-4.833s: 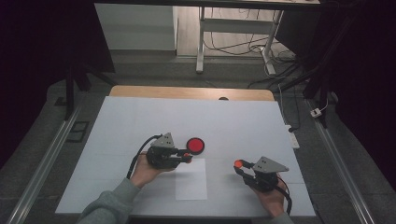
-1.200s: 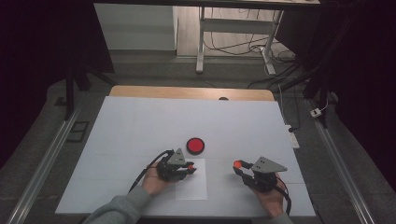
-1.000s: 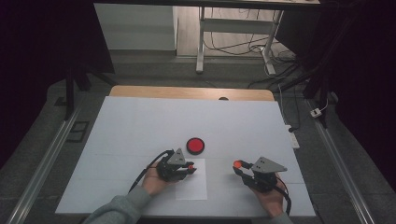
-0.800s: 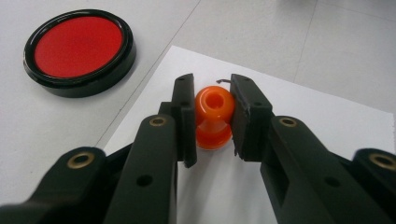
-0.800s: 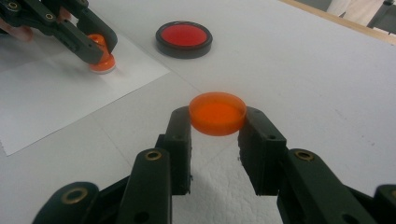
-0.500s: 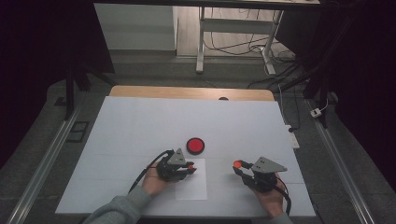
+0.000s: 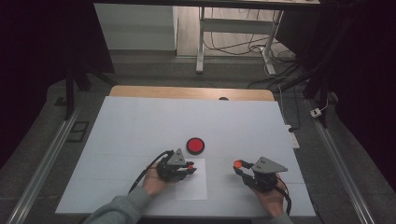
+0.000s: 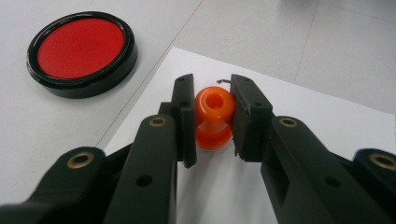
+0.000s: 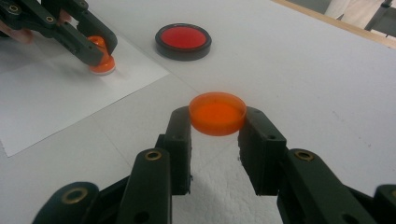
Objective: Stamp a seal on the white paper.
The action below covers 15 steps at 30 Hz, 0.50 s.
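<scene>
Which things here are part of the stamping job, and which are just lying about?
In the job: orange stamp in the left gripper, standing on the white paper; orange cap in the right gripper; red ink pad.
Lying about: power strip at the table's right edge.

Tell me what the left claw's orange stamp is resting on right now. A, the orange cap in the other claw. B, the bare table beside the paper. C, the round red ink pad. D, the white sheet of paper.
D: the left claw is clamped on the orange stamp, whose base sits on the white sheet of paper; the round red ink pad lies apart on the table, and the right claw holds the orange cap.
</scene>
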Each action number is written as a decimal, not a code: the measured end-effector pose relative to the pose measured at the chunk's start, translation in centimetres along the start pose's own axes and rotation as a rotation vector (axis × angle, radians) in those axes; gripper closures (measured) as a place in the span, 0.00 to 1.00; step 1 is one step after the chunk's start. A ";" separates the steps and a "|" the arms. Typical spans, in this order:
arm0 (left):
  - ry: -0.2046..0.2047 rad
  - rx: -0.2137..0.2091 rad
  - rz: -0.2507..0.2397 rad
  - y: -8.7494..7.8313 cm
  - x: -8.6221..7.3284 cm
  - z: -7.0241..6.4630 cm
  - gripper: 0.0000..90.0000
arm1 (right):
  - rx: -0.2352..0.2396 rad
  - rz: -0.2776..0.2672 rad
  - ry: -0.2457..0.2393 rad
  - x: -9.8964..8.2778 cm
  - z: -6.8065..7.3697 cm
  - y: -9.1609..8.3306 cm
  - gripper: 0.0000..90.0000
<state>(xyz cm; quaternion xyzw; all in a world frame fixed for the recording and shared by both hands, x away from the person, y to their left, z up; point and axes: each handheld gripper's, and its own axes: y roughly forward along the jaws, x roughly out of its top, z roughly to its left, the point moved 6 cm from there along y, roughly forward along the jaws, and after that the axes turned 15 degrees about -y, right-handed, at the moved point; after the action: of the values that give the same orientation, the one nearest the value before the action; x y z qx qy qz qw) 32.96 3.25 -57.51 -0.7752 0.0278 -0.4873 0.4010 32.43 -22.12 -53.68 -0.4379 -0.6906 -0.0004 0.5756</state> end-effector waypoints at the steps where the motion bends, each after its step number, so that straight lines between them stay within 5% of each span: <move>1: 0.001 0.000 0.000 0.0 0.0 0.0 0.81 | -0.001 0.000 0.001 0.0 0.0 0.0 0.72; 15: -0.010 -0.004 0.002 0.0 0.1 0.0 0.81 | 0.002 -0.008 0.001 0.1 0.1 0.0 0.72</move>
<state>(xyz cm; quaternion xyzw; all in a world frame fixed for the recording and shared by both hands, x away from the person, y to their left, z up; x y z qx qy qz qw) 33.00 3.26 -57.42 -0.7786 0.0274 -0.4828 0.3998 32.40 -22.03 -53.65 -0.4345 -0.6921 -0.0020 0.5764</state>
